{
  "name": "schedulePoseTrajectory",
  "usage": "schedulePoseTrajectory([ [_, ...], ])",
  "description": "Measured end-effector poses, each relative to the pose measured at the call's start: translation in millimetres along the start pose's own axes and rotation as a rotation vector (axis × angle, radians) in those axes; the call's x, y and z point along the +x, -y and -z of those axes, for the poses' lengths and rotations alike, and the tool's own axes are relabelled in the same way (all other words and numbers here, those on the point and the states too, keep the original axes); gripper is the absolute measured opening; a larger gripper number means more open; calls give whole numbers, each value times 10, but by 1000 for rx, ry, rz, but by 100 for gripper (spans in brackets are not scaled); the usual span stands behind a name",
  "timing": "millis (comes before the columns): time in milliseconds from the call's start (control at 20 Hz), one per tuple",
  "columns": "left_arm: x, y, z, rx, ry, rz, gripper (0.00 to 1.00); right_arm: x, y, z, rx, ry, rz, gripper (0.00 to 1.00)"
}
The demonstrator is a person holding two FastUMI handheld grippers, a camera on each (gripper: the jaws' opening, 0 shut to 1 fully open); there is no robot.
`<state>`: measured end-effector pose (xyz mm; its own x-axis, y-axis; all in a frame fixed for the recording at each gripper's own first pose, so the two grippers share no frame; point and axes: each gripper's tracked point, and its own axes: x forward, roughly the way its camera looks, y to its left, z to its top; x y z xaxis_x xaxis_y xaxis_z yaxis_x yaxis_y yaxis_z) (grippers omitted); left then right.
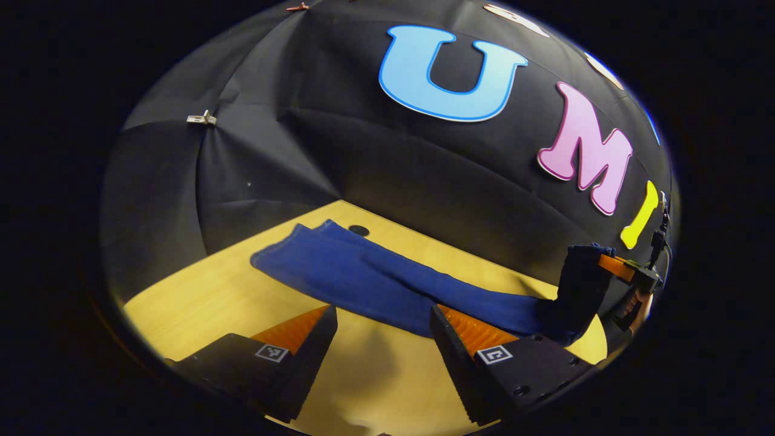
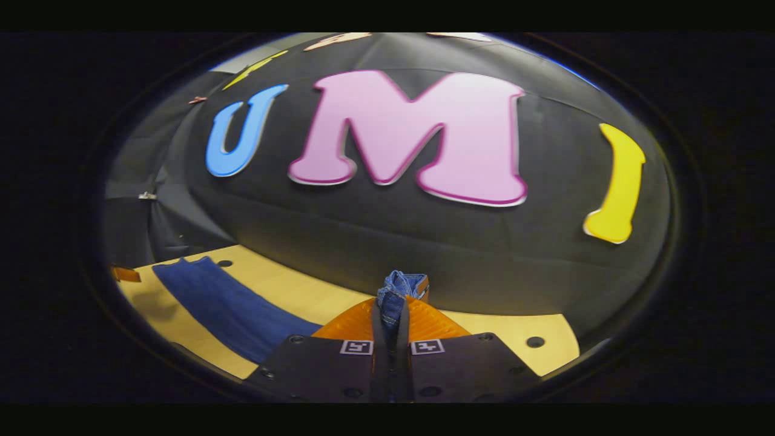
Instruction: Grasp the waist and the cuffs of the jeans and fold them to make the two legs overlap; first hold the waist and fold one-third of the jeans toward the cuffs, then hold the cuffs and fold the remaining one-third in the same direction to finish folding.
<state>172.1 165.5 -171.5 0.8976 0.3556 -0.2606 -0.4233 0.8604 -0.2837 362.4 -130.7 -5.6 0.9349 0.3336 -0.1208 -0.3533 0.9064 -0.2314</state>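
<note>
While spread wide over bare wood near the front edge of the table, gripping nothing: left gripper, in the left gripper view, with the nearer long edge of the dark blue denim jeans just beyond its fingertips. Laid out long and flat across the light yellow wooden table, from a flat end toward the far left corner to a raised end at the right edge. Lifted off the tabletop at that right end, hanging in a dark fold from the right gripper, seen farther off with a hand behind it. Pressed together on a bunched fold of denim in the right gripper view: right gripper, the cloth sticking up between and above the fingertips. Beyond, toward the left of that view, the rest of the jeans lying flat on the table. Small dark round holes in the tabletop near its far edge, below the black cloth wall.
</note>
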Motion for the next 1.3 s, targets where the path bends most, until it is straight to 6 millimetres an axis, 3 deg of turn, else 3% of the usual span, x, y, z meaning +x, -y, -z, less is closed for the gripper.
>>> schedulePoseTrajectory([
  [150, 147, -365, -232, -2, 61, -37, 97, -108, -106, 111, -25, -42, -67, 2],
  [300, 347, -706, -433, -10, 99, -74, 97, -241, -166, 337, -30, -106, -108, 13],
  [350, 421, -829, -490, 3, 108, -93, 96, -298, -153, 382, -42, -116, -108, 2],
  [400, 491, -956, -553, 26, 118, -111, 96, -310, -203, 402, -58, -119, -103, 8],
  [450, 587, -1094, -590, 49, 121, -133, 96, -298, -243, 418, -77, -116, -100, 2],
  [600, 920, -1387, -629, 98, 96, -180, 96, -272, -466, 665, -68, -163, -147, 2],
  [700, 1195, -1503, -492, 104, 37, -172, 97, -376, -611, 871, -9, -220, -195, 10],
  [800, 1408, -1652, -425, 117, -37, -189, 97, -543, -742, 1022, 58, -262, -239, 41],
  [900, 1572, -1798, -370, 135, -77, -194, 97, -642, -736, 1096, 55, -260, -238, 73],
  [950, 1661, -1767, -320, 128, -100, -169, 97, -694, -708, 1091, 51, -255, -226, 85],
  [1050, 1741, -1811, -248, 125, -157, -137, 97, -799, -662, 1076, 66, -248, -212, 96],
  [1150, 1808, -1871, -186, 160, -201, -154, 97, -898, -602, 1062, 104, -261, -195, 97],
  [1200, 1812, -1853, -176, 187, -201, -162, 92, -940, -582, 1046, 133, -268, -189, 95],
  [1250, 1828, -1801, -105, 207, -216, -161, 98, -982, -552, 998, 157, -260, -177, 97],
  [1300, 1826, -1774, -68, 234, -226, -163, 98, -1005, -514, 918, 173, -239, -160, 97],
])
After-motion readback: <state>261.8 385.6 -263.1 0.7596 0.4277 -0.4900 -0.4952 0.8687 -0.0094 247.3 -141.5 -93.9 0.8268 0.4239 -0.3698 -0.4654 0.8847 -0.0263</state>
